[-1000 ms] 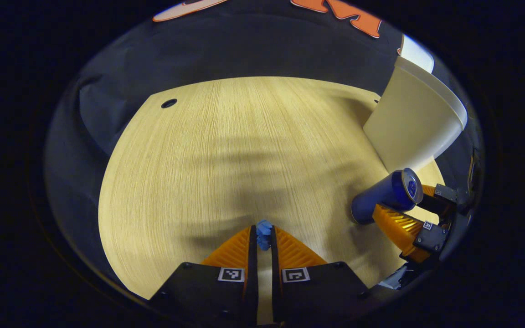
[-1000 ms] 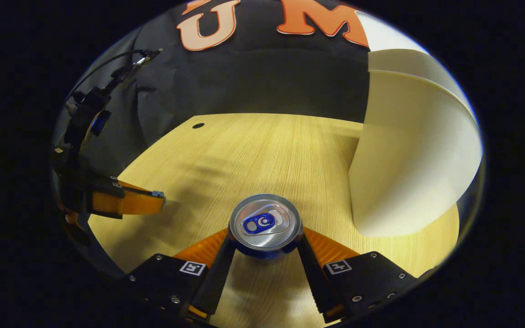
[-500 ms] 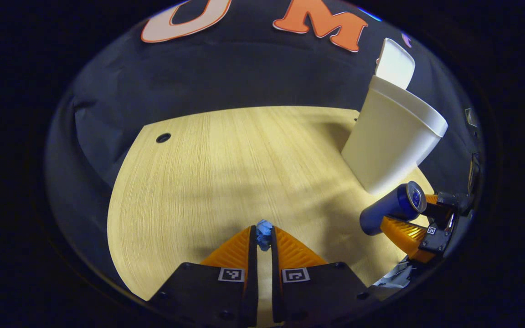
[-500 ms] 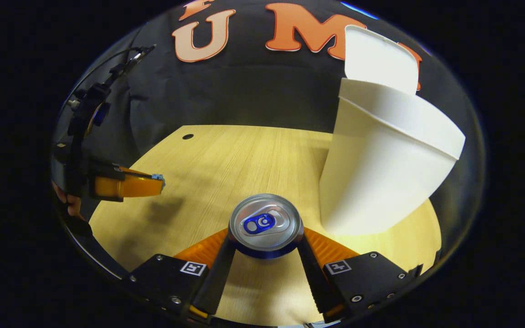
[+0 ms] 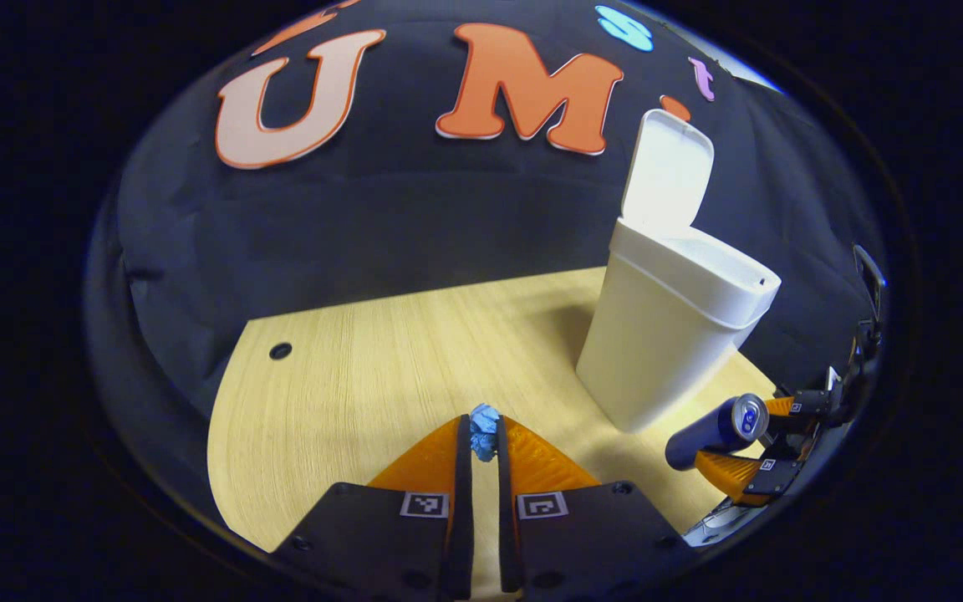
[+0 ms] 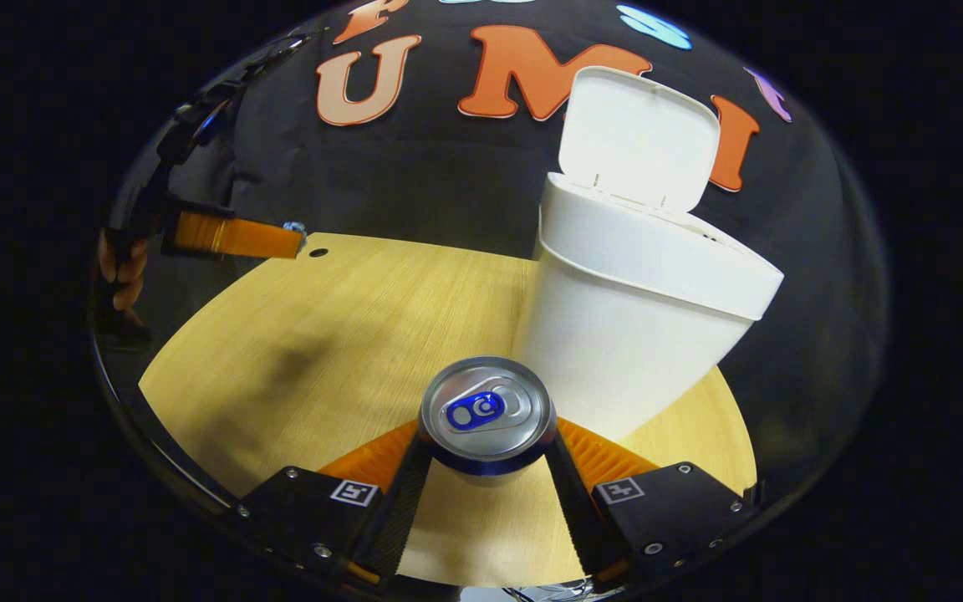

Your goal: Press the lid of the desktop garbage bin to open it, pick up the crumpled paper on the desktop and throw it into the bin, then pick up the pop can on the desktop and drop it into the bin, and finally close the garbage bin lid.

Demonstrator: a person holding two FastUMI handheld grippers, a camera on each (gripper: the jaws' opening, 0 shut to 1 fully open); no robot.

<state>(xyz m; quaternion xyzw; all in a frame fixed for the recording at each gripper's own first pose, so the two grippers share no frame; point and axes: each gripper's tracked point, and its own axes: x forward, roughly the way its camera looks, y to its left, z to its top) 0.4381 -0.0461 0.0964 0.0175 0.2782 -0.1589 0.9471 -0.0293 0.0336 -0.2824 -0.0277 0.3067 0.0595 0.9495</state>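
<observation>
Right gripper [image 6: 487, 456] fingers clamp the can [image 6: 486, 411], raised near the open bin [image 6: 640, 334] for dropping; left gripper [image 5: 481, 435] fingers closed, idle.

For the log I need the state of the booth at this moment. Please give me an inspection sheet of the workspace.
Surface: wooden desktop, with a round hole near its far left edge.
Job's things: garbage bin upright, lid raised; pop can lifted, held in the right tongs; crumpled paper not seen on the desktop.
Clutter: nothing seen.
Grippers: left tongs nearly shut, a small blue scrap at the tips; right tongs shut on the pop can.
Cables: thin cable by the left tongs.
Surroundings: black cloth wall; a hand holds the left tongs.
</observation>
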